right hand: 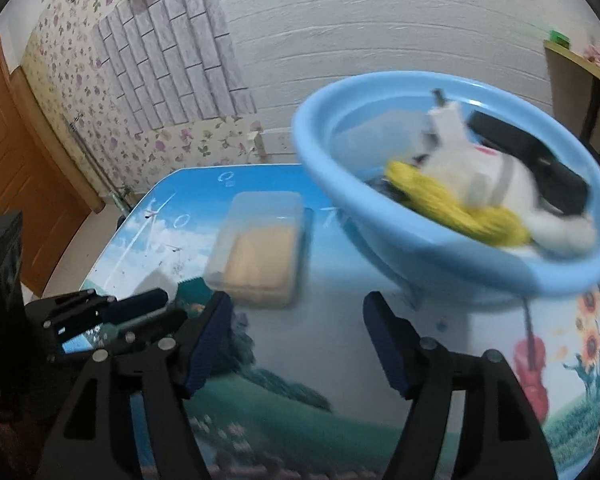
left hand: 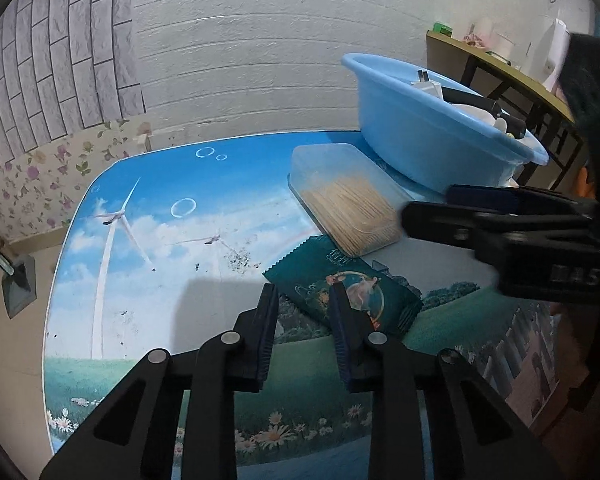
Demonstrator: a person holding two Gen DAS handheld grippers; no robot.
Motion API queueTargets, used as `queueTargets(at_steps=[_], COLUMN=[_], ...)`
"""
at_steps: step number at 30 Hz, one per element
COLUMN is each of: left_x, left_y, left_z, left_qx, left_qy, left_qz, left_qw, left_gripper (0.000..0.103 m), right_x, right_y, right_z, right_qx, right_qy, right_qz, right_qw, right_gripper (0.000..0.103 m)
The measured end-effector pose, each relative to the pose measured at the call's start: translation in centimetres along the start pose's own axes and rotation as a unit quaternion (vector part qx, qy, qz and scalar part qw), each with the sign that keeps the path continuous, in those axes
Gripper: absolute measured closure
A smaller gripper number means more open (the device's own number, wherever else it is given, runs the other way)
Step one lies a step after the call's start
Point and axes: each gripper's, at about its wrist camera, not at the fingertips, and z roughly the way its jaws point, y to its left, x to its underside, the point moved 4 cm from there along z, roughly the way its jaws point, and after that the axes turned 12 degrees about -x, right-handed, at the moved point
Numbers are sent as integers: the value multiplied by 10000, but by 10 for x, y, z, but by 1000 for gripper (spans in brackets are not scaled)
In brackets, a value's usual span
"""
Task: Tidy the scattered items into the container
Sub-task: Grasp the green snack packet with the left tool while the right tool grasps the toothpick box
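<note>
Green sachet (left hand: pixel 340 284) nipped at its near corner by clenched left tongs (left hand: pixel 305 296); right tongs (right hand: pixel 296 308) released.

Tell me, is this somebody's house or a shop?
Most likely a room in somebody's house. The walls have flowery wallpaper and brick-pattern covering, there is a wooden door, and a small table with a windmill picture holds a blue plastic basin of household bits.

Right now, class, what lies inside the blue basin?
Inside the blue basin lie a yellow bundle, a white plug adapter, other white items and a black object. Whatever lies beneath them is covered.
</note>
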Motion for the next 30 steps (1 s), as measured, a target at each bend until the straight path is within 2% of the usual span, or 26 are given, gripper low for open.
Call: queueTargets(at_steps=[11,12,13,16,22,24,27,30], left_x=[2,2,2,1,-1,-2,1,4], left_y=[8,8,7,3,-13,-22,-36,-49], left_z=[-1,-2,-3,-5,-13,-13,-10,-3], left_qx=[84,82,84,81,20,-44,-180,-341], left_qy=[-1,0,-2,-8,-33,-16,70,158], left_qz=[-130,-134,-136,-104,43,101,212,328], left_qw=[9999,9999,9999,9999,10000,9999,9996,9988], left_gripper=[73,72,72,68,51,41,34,32], right_x=[-15,-15,-13,-10,1,8,22,32], right_y=[18,18,18,16,5,0,-8,-10], right_z=[42,44,44,39,21,13,-2,-13], right_qx=[-113,-108,-132,-185,-65,-26,-39,-5], right_qy=[326,396,427,417,324,320,332,338], right_qz=[-158,-192,-207,-210,-134,-104,-59,-86], right_qw=[9993,9990,9988,9987,9994,9994,9994,9994], right_gripper=[34,36,42,42,42,42,42,42])
